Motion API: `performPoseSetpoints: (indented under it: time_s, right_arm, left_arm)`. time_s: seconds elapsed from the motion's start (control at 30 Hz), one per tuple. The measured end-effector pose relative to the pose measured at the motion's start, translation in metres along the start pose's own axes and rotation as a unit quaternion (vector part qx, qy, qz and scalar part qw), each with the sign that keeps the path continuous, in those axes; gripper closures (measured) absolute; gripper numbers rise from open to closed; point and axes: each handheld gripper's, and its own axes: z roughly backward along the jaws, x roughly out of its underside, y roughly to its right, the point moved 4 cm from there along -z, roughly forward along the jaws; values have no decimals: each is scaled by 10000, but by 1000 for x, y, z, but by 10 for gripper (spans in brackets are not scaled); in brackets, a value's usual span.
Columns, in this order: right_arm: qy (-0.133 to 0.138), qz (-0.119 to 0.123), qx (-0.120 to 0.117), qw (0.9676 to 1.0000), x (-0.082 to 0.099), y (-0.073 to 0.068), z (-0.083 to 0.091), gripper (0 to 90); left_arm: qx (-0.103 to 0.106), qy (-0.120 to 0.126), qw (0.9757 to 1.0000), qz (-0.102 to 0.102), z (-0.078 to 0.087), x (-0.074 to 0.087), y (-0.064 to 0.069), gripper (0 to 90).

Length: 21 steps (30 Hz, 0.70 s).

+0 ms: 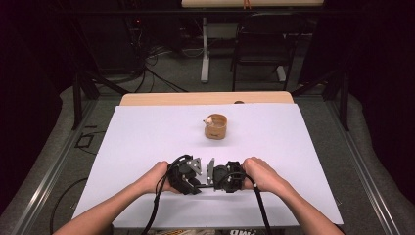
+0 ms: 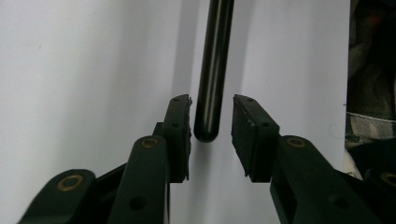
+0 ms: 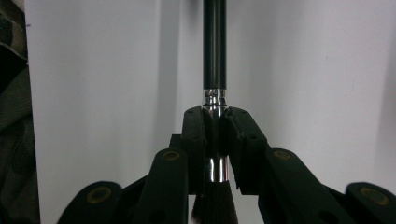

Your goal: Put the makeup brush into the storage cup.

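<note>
My right gripper (image 3: 215,128) was clamped on the silver collar of a black brush (image 3: 215,56), held level at the near middle of the white table (image 1: 147,132). My left gripper (image 2: 212,119) stood apart around the handle's rounded end. A wooden cup (image 1: 216,126) sat farther off.

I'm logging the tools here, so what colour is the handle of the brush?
Glossy black, with a silver metal band above the bristles. The brush handle shows best in the right gripper view.
</note>
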Motion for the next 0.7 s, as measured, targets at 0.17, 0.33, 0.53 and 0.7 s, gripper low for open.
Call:
performPoseSetpoints:
  time_s: [0.17,0.33,0.53,0.7]
  right_arm:
    - [0,2,5,10000,0,0,-1,771]
    - [-7,35,12,10000,1,0,-1,770]
    - [-39,94,-62,9999,3,1,-3,762]
    - [30,-72,-139,9999,6,5,-4,704]
  left_arm:
    - [-24,-11,10000,35,-1,0,-1,759]
    - [51,-16,10000,19,-2,1,-1,778]
    - [82,68,9999,-66,-3,0,3,793]
    - [8,186,9998,-28,-1,0,4,797]
